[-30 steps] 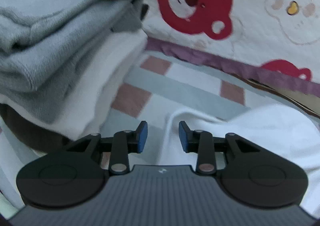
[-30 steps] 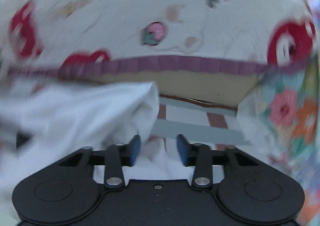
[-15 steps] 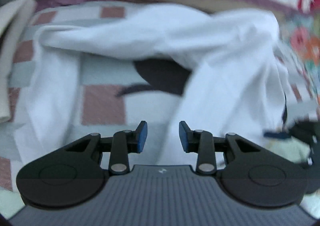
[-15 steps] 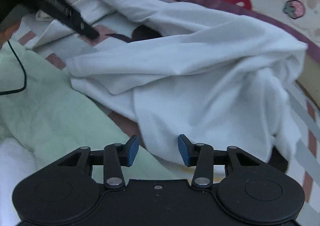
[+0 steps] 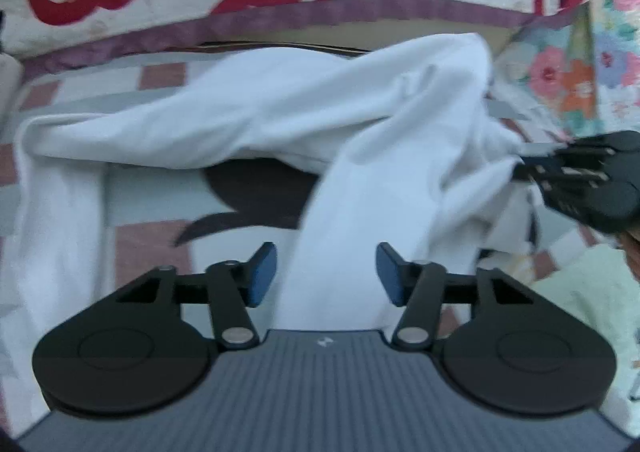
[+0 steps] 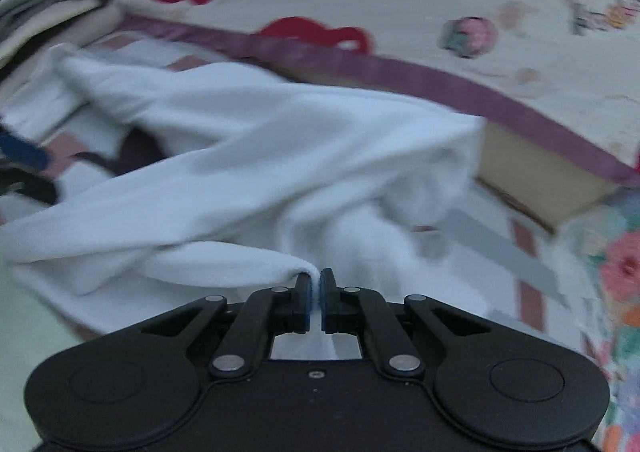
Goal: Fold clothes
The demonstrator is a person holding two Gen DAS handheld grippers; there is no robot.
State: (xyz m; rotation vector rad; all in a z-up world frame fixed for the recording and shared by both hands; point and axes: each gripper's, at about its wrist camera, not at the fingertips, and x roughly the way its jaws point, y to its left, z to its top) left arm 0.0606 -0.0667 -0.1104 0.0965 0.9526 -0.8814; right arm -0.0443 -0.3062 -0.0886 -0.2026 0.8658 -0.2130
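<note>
right gripper (image 6: pixel 316 294) newly pinching white garment (image 6: pixel 248 156), left gripper (image 5: pixel 326 276) widened

A checked bed sheet (image 5: pixel 152 252) carries a crumpled white garment (image 5: pixel 300 108).

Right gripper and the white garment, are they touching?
Touching. In the right wrist view the right gripper is shut on a fold of the white garment.
</note>
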